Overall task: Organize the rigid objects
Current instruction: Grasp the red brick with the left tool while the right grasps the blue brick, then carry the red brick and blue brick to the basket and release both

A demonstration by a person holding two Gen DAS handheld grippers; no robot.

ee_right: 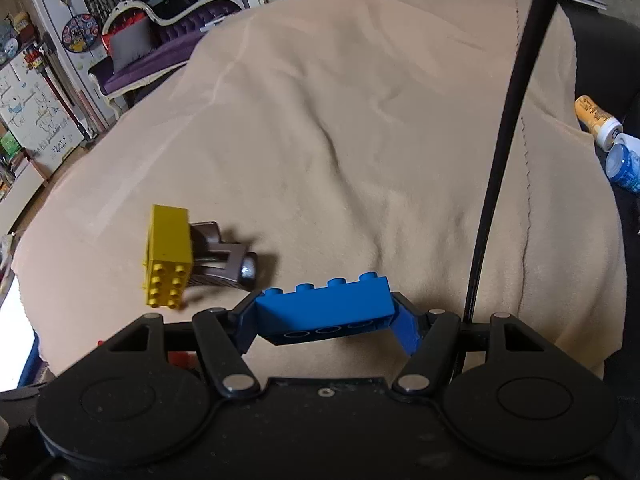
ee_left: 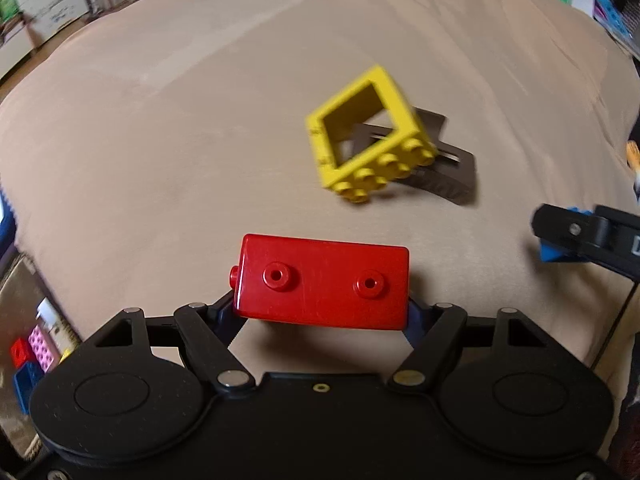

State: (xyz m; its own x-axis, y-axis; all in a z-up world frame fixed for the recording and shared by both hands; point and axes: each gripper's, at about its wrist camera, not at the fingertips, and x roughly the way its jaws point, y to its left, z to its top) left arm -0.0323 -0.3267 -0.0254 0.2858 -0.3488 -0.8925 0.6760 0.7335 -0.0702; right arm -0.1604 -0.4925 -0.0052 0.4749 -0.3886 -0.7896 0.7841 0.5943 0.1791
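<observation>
1. The left gripper (ee_left: 322,316) is clenched on a red block (ee_left: 323,285), one finger at each short end; the block hangs clear above the tan blanket (ee_left: 180,140).
2. The right gripper (ee_right: 326,320) grasps a blue block (ee_right: 326,307) by its two ends, studs on top, also lifted off the cloth. In the left wrist view that same block shows at the right edge, well apart from the red one.
3. A yellow window frame (ee_left: 370,136) lies tilted on a brown hair clip (ee_left: 444,172), touching it, near the middle of the blanket, just beyond the red block.
4. Beyond that pair, the blanket is bare and wide up to its far edge.
5. The blanket's right edge drops off beside two bottles (ee_right: 612,148); a black cable (ee_right: 508,140) crosses that side upright.
6. At the left edge, loose blocks (ee_left: 32,356) sit below the blanket.
</observation>
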